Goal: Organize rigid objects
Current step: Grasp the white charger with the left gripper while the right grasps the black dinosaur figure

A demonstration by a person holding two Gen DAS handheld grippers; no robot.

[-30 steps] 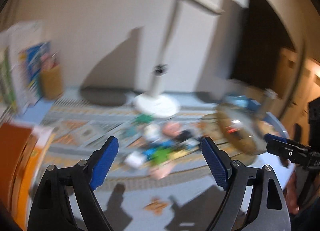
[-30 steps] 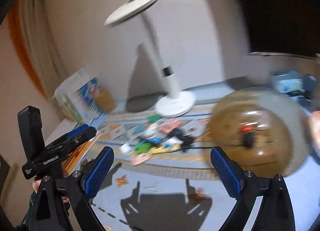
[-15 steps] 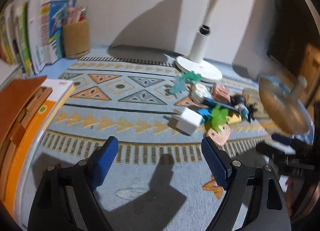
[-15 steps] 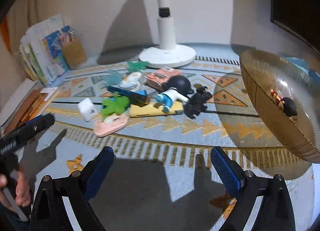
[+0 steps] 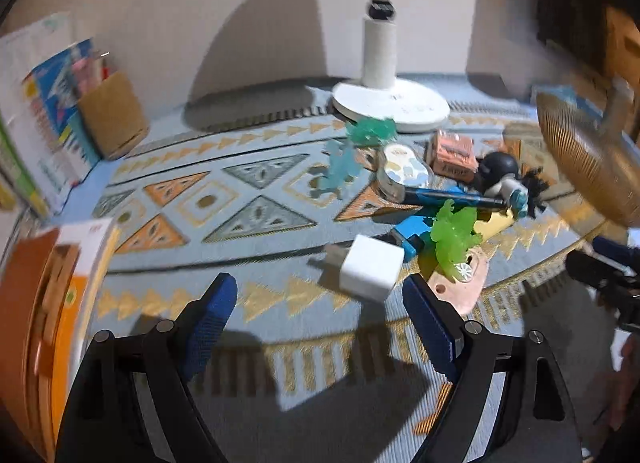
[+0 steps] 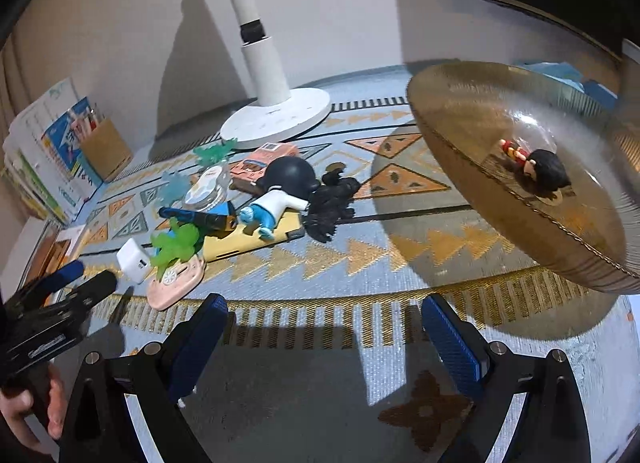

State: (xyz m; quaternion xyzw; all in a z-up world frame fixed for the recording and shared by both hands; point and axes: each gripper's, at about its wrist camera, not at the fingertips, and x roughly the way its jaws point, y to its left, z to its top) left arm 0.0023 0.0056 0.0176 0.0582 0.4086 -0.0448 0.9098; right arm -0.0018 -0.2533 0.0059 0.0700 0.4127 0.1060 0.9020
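Both spread wide and empty: left gripper [image 5: 320, 311] just short of the white charger cube [image 5: 370, 271], right gripper [image 6: 324, 331] hovering over bare mat. Cube at the near edge of the toy pile, touching the green dinosaur [image 5: 454, 241] and pink car [image 5: 460, 287]. Likely to nudge those neighbours, or slip off smooth faces, if closed off-centre.

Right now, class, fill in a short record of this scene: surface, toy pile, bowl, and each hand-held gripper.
surface: patterned mat
toy pile: white cube, green figure, yellow case, blue-and-white figure lying on the case
bowl: amber bowl holding one small figure
lamp: white base behind the pile
left hand-held gripper: open, empty, near the cube
right hand-held gripper: open, empty
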